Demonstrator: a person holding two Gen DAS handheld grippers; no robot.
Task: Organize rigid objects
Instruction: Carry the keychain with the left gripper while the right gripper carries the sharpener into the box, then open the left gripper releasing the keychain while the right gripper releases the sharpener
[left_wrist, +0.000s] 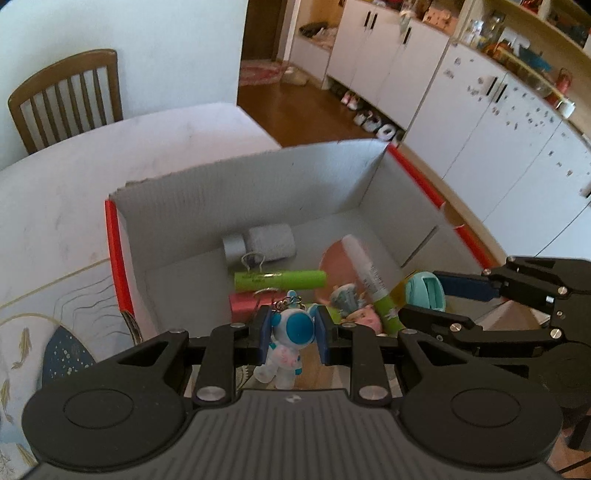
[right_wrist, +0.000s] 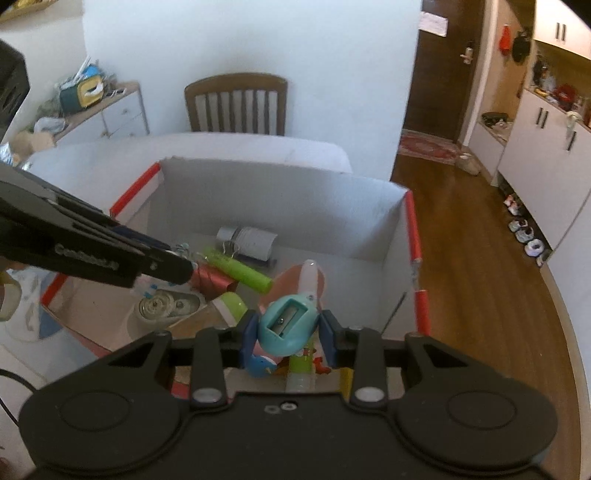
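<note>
Blue pads of my left gripper (left_wrist: 291, 334) are clamped on an astronaut keychain (left_wrist: 286, 343), low centre of frame, above the box (left_wrist: 236, 192) w/ red edges. My right gripper (right_wrist: 288, 338) pinches a teal sharpener (right_wrist: 287, 325), bottom centre, over a green marker (right_wrist: 240, 271) lying inside.

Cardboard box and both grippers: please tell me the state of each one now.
Cardboard box: open on top, several items inside.
Left gripper: jaws shut on astronaut keychain.
Right gripper: jaws shut on teal sharpener.
Green marker: capped, lying flat in box.
</note>
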